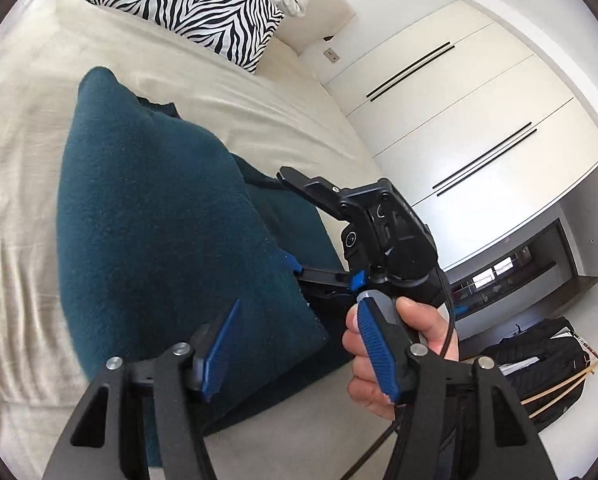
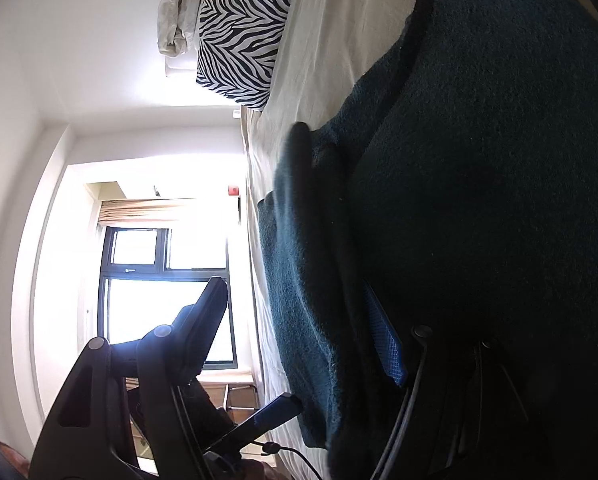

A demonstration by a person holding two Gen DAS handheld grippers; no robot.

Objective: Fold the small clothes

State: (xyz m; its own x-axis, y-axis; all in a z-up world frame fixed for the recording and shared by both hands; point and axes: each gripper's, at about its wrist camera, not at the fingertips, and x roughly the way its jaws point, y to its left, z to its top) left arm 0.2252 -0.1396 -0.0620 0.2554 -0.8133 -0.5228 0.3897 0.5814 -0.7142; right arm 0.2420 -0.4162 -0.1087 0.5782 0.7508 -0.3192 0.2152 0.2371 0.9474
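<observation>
Our left gripper (image 1: 299, 350) hangs wide open & empty over the teal garment (image 1: 171, 216) on the bed (image 1: 27, 168). Right gripper (image 2: 303, 336) looks spread too, one pad under the fabric. We shd pinch both near corners evenly before folding.

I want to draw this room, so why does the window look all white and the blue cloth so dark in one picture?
Right wrist view: the window glares so brightly that nearby walls wash out, leaving the teal garment almost black in shadow. Left wrist view: even light shows its true teal, though the bed sheet smears at the edge and the wardrobe bends with fisheye distortion.
</observation>
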